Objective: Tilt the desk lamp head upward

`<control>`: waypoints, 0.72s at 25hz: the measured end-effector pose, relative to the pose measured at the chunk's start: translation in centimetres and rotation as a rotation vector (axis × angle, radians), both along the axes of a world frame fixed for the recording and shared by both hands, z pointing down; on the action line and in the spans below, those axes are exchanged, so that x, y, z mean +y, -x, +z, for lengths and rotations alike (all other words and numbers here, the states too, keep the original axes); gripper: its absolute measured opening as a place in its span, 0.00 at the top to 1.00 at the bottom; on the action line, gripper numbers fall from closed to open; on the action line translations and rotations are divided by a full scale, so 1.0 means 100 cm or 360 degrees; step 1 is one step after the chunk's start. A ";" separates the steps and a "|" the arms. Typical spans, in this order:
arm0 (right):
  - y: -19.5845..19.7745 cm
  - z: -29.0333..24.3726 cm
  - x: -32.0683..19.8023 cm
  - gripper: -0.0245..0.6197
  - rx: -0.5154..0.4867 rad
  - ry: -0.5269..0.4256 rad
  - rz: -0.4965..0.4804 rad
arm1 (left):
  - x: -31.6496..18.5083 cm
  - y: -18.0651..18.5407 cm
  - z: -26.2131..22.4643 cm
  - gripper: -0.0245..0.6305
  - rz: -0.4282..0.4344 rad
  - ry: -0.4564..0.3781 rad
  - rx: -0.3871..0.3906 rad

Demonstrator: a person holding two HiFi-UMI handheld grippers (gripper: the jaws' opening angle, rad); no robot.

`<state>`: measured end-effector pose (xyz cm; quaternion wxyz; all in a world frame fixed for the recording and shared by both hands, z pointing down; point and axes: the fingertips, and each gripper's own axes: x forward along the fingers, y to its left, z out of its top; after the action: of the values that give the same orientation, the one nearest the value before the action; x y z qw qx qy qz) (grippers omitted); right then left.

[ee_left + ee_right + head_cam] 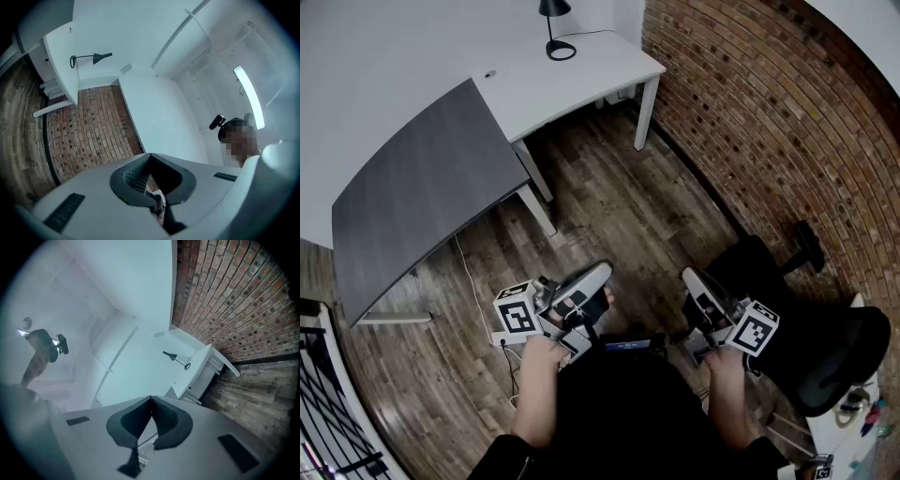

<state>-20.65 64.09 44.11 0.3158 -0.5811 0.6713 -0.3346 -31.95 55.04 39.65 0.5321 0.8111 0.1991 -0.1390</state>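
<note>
Right now: left hand-held gripper (604,271) clenched, empty; right hand-held gripper (687,277) clenched, empty. Both low over wood floor (619,197). Black desk lamp (555,28) well apart, upright on far white tabletop (600,80), near brick wall (750,112).

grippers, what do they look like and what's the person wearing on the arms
The left gripper and right gripper are smooth light-grey shells tapering to a point, with dark ribbed pads and small black rectangles on the shells. Each carries a white cube with black square markers. The sleeves are black and end above the forearms.
</note>
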 end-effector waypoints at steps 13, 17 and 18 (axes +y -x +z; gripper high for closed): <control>0.004 -0.002 -0.007 0.94 0.0032 0.0019 -0.0019 | -0.005 -0.002 -0.001 0.94 0.0007 0.0010 0.0017; 0.008 -0.003 -0.012 0.94 0.0042 0.0029 -0.0018 | -0.013 0.003 -0.001 0.94 -0.0006 0.0024 0.0025; 0.009 -0.004 -0.013 0.94 0.0046 0.0030 -0.0015 | -0.016 0.004 -0.001 0.94 -0.0010 0.0028 0.0028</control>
<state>-21.53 62.80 43.73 0.2990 -0.5856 0.6753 -0.3340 -32.40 53.46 39.59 0.5372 0.8057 0.1999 -0.1496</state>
